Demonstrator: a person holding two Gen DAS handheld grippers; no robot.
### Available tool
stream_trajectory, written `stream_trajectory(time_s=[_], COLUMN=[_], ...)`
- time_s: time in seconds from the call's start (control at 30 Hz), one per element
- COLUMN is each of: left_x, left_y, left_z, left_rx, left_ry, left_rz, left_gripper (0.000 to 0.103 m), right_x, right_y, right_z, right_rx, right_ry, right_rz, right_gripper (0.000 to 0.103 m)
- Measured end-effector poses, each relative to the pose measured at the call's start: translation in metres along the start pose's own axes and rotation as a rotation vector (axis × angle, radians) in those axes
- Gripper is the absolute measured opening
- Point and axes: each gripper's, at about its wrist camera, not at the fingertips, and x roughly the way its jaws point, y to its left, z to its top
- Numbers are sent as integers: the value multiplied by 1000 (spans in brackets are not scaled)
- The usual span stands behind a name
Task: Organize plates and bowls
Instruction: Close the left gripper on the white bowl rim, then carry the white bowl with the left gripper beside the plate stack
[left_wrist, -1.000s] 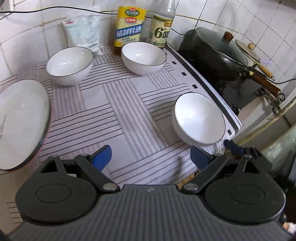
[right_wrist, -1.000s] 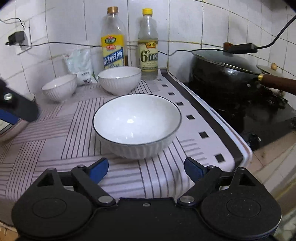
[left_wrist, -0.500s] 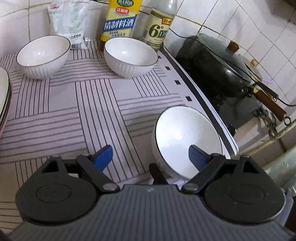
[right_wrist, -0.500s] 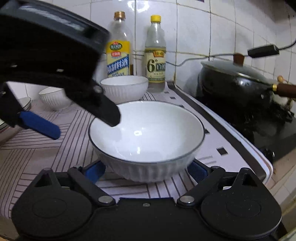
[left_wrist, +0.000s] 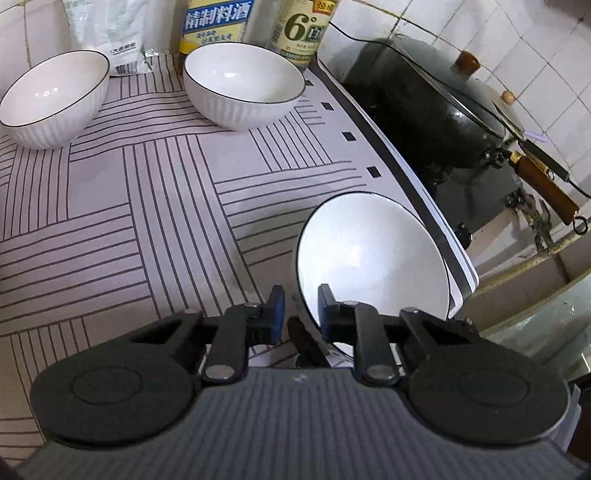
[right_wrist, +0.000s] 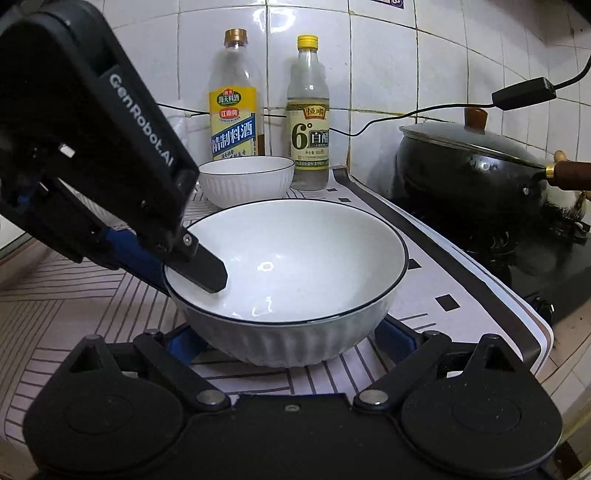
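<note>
1. Left tool (left_wrist: 301, 314) has just snapped closed, clenched on the near bowl's (right_wrist: 291, 269) left rim.
2. Right tool (right_wrist: 288, 343) gapes wide, fingers flanking that bowl's base, on the striped counter (left_wrist: 147, 206).
3. Behind it: two more bowls (left_wrist: 243, 85), then bottles (right_wrist: 308, 114); the wok (right_wrist: 469, 177) sits to the bowl's right.

A white ribbed bowl (right_wrist: 291, 280) sits on a striped mat (right_wrist: 74, 306) between the spread fingers of the right gripper (right_wrist: 291, 339), while the left gripper (right_wrist: 177, 258) pinches its rim; a second bowl (right_wrist: 245, 179), two bottles (right_wrist: 232, 107) and a lidded wok (right_wrist: 469, 173) stand behind.
</note>
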Motion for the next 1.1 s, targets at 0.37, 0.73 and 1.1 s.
stream_trajectory(time_s=[0.37, 0.73, 1.1], left_x=[-32, -69, -102], left_y=[4, 20, 48], left_z=[-1, -14, -24], left_rx=[21, 20, 33], left_ry=[-1, -55, -104], left_rz=[14, 122, 229], left_gripper=[14, 14, 15], right_x=[-25, -43, -37], right_y=[24, 59, 93], right_z=[10, 20, 30], right_rx=[32, -79, -126], right_ry=[-5, -36, -43], right_rz=[13, 96, 225], right_gripper=[92, 92, 91])
